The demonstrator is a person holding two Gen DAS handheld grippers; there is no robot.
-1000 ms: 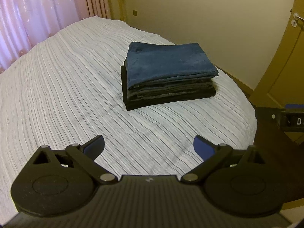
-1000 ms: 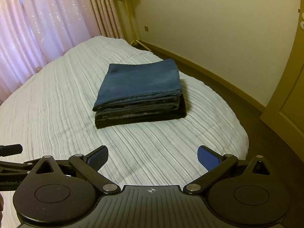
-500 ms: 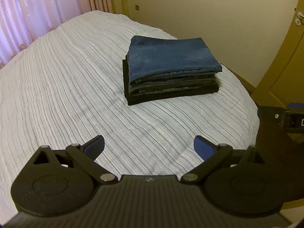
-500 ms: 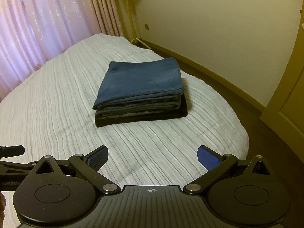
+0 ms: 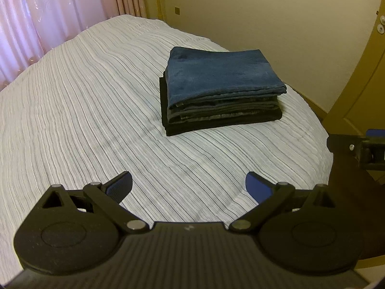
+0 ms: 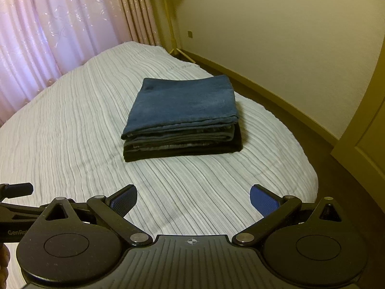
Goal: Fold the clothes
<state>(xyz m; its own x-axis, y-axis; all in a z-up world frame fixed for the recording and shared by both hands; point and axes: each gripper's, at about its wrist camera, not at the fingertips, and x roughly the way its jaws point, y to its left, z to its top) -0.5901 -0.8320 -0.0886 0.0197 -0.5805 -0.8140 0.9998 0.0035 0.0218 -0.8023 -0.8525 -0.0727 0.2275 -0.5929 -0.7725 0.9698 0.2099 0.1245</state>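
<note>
Blue cloth tops the stack (image 5: 221, 91), squared at twelve o'clock on the bed (image 5: 79, 110); left gripper (image 5: 189, 187) and right gripper (image 6: 193, 201) are held back, fingers spread, empty, folding judged finished

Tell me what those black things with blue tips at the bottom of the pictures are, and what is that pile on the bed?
Those are grabbing tools that a person holds, one in each hand. Each tool carries a camera that looks forward along its two fingers, so there are two pictures: one from the left gripper and one from the right gripper. The blue tips are the soft ends of the fingers. On both tools they are spread wide apart and hold nothing.

The pile is a neat stack of folded clothes, with a blue folded cloth on top, grey ones under it and a black one at the bottom. It lies on a bed with a white striped cover. Pink curtains hang behind the bed.
</note>
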